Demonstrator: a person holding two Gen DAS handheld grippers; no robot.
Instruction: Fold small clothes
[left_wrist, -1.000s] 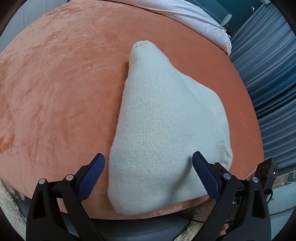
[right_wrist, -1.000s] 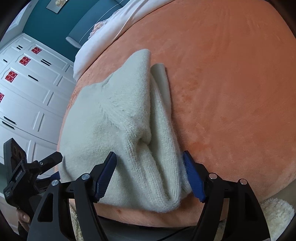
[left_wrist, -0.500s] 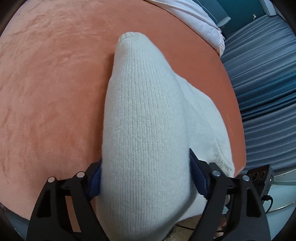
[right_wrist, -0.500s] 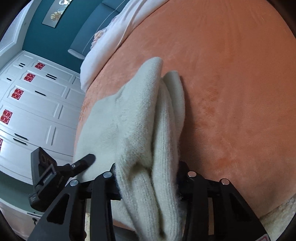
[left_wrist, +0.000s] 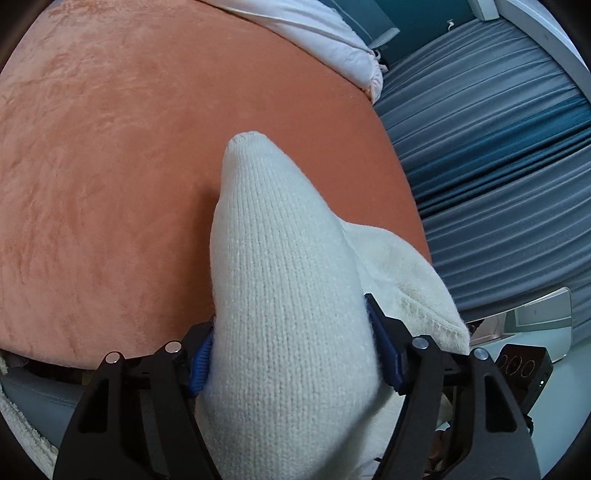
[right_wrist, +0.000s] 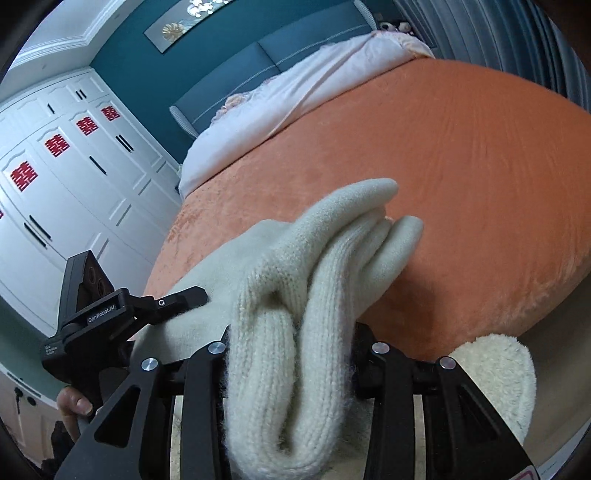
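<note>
A cream knit garment (left_wrist: 295, 332) is gripped at its near edge by the left tool (left_wrist: 291, 354) and right tool (right_wrist: 291, 354), jaws just closed on bunched knit, and should be lifted evenly over the orange bed (left_wrist: 110, 166).

**Colours and patterns noted**

Knit garment (left_wrist: 288, 295) was cream-white, ribbed; bed cover (left_wrist: 110, 166) plain orange plush; curtain (left_wrist: 498, 166) blue-grey, pleated; wardrobe doors (right_wrist: 74, 177) white with red emblems; wall (right_wrist: 140, 62) teal; gripper pads (left_wrist: 386, 350) blue.
</note>
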